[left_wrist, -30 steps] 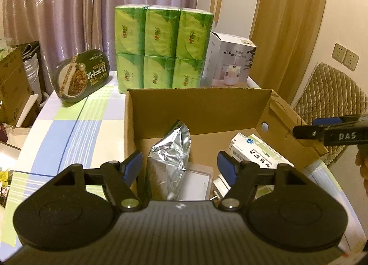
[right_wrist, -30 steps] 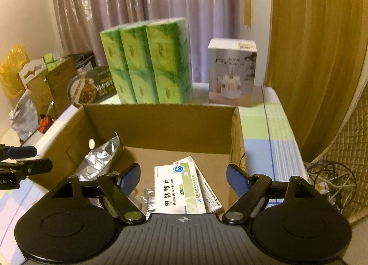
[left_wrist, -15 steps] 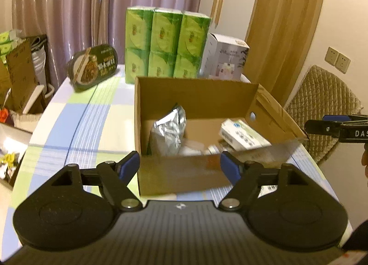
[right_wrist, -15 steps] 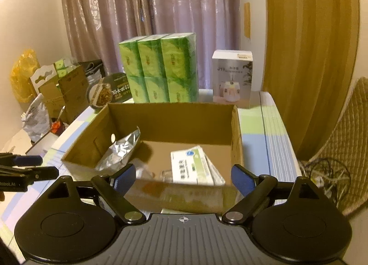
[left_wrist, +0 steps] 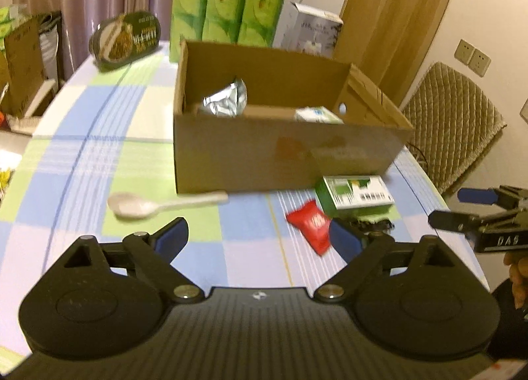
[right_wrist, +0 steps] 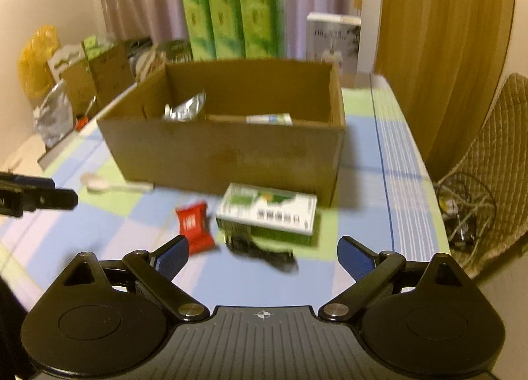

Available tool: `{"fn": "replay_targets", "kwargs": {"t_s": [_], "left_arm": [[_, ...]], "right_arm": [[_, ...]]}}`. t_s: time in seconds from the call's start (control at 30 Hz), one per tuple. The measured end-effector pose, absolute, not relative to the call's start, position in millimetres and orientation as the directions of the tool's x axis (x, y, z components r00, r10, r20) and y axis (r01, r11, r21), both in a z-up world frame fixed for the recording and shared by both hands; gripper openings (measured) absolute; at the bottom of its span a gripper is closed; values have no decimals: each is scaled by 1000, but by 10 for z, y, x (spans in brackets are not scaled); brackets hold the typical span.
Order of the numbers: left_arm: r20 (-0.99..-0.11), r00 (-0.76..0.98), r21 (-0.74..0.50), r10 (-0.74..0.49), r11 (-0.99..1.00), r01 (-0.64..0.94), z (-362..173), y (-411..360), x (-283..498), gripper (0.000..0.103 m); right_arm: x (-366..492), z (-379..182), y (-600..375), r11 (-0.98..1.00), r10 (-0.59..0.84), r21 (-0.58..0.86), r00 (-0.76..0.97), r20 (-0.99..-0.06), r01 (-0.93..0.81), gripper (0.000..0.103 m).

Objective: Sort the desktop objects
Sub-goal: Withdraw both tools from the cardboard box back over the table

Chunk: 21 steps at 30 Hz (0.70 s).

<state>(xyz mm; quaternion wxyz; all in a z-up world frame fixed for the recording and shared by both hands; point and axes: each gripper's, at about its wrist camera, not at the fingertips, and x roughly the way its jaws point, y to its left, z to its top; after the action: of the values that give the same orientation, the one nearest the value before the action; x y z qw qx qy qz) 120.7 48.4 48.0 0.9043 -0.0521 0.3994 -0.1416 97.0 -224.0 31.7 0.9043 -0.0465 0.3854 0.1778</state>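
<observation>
An open cardboard box [left_wrist: 283,145] stands on the checked tablecloth and holds a silver foil pouch [left_wrist: 227,101] and a white medicine carton [left_wrist: 316,114]. In front of the box lie a white spoon [left_wrist: 148,205], a red packet [left_wrist: 312,225], a green-and-white box [left_wrist: 354,195] and a small black item [right_wrist: 264,251]. My left gripper [left_wrist: 259,233] hovers over the cloth short of the spoon and the packet, jaws opening, nothing between them. My right gripper [right_wrist: 263,246] hangs just short of the black item and the green-and-white box [right_wrist: 267,211], jaws also opening and empty.
Behind the box stand green tissue packs [left_wrist: 227,7], a white carton [left_wrist: 310,30] and a dark noodle bowl [left_wrist: 127,38]. A quilted chair [left_wrist: 452,116] and tangled cables [right_wrist: 462,215] sit beyond the table's right edge. Cardboard boxes and bags [right_wrist: 82,79] crowd the left.
Both grippers have drawn back from above the box to the table in front of it. Their jaws have spread wider. The spoon, red packet and green-and-white box have come into view.
</observation>
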Motion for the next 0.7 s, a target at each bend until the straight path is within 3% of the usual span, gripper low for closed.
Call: {"fn": "replay_targets", "kwargs": {"t_s": [0.7], "left_arm": [[-785,555,-175,-276,957,230,186,227,1034,96]], "right_arm": [[831,51,-2409,935,290,93,589,-754,-341,94]]}}
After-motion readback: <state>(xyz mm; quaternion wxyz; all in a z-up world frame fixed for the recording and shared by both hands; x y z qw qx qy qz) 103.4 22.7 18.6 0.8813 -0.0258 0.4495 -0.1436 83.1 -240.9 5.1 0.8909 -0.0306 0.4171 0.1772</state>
